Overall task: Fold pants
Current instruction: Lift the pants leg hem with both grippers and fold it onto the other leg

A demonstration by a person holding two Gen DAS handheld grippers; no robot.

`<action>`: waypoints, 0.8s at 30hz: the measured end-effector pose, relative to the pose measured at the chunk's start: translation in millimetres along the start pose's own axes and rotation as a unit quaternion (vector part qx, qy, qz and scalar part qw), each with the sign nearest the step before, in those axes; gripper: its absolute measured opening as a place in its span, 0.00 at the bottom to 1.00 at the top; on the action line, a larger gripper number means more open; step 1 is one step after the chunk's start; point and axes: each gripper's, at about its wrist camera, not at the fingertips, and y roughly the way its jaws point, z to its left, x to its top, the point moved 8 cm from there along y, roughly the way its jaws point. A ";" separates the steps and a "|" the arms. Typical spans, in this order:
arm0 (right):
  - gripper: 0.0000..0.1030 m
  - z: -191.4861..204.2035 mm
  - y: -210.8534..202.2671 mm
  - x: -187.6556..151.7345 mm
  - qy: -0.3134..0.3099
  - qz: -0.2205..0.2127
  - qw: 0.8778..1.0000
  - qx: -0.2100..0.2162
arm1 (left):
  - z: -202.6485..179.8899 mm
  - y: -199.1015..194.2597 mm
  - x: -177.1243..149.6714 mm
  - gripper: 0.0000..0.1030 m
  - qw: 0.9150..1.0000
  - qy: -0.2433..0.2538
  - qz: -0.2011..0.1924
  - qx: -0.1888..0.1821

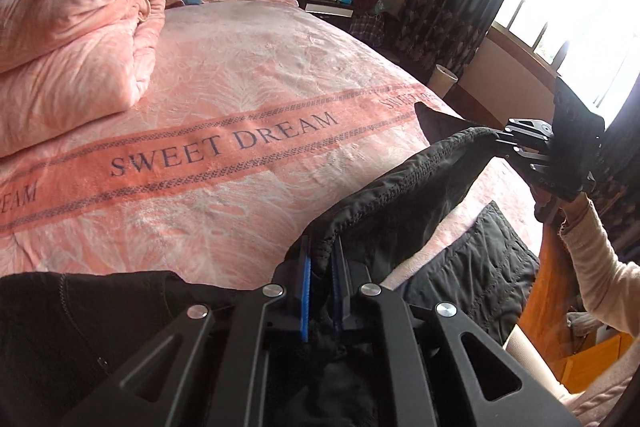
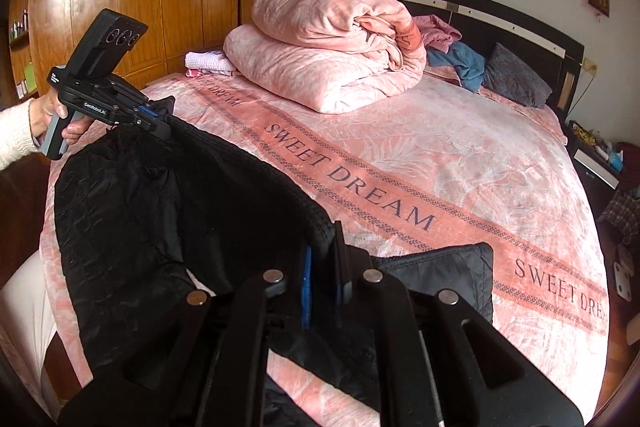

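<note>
Across a wide bed (image 2: 460,163) with a pink cover printed "SWEET DREAM", a folded pink quilt (image 2: 332,59) sits near the dark headboard (image 2: 500,7), beside a grey pillow (image 2: 516,75). Black pants (image 2: 168,203) hang lifted over the near edge of the bed, their stitched waistband stretched between two tools, one leg lying on the cover. Left hand-held gripper (image 1: 320,263) is clenched on one end of the waistband. Right hand-held gripper (image 2: 322,267) is clenched on the other end. A hand (image 2: 52,115) in a cream sleeve (image 2: 14,139) holds the left tool's handle.
</note>
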 end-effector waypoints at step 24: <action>0.10 126.3 -59.8 -163.7 0.081 0.104 0.991 -0.002 | -97.3 3.1 -222.4 0.10 0.990 -0.130 0.045 0.022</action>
